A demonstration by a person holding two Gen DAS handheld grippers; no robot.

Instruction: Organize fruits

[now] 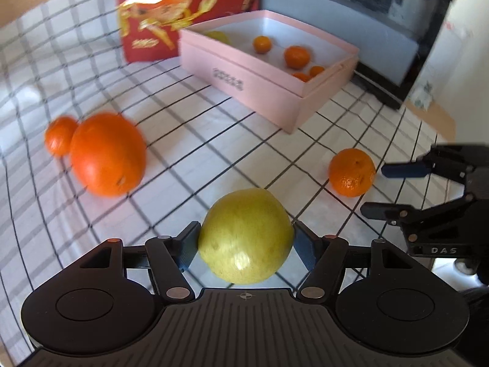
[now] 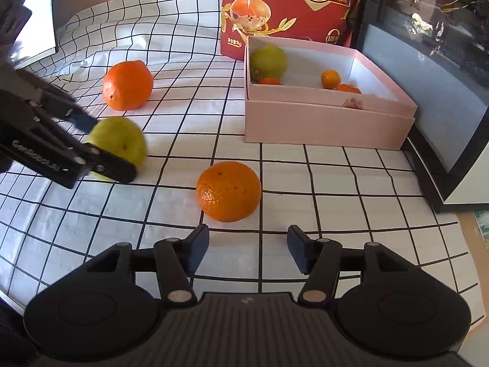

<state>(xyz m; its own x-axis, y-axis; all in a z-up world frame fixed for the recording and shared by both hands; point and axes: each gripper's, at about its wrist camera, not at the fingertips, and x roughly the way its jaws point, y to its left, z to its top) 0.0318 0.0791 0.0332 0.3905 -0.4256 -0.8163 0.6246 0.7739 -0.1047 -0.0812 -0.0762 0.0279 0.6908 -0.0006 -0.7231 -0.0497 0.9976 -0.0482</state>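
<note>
Carrying the green fruit (image 1: pixel 246 235) to the pink box (image 1: pixel 269 70) is the step in hand, so take it from your left across. Your left gripper (image 1: pixel 246 238) has both pads clamped on that fruit's flanks — the grip looks centred, so do not squeeze harder. Ahead and left of it lie a large orange (image 1: pixel 108 154) with a small mandarin (image 1: pixel 59 134) touching behind it; leave them for later. The box sits ahead and to the right, already holding another green fruit (image 2: pixel 268 61) and several small mandarins. Lift enough to clear the near wall, travel over the checked cloth (image 1: pixel 183 140), and lower inside before letting go — a round fruit released high would likely roll into the mandarins.

Further right, your right gripper (image 2: pixel 247 249) stands with its jaws apart and nothing between them. A mandarin (image 2: pixel 228 191) lies just ahead of its fingertips, slightly left of centre. Shift that gripper a little left so the fruit sits midway, then lower until the pads flank its widest part. Keep the two grippers well apart over the box.
</note>
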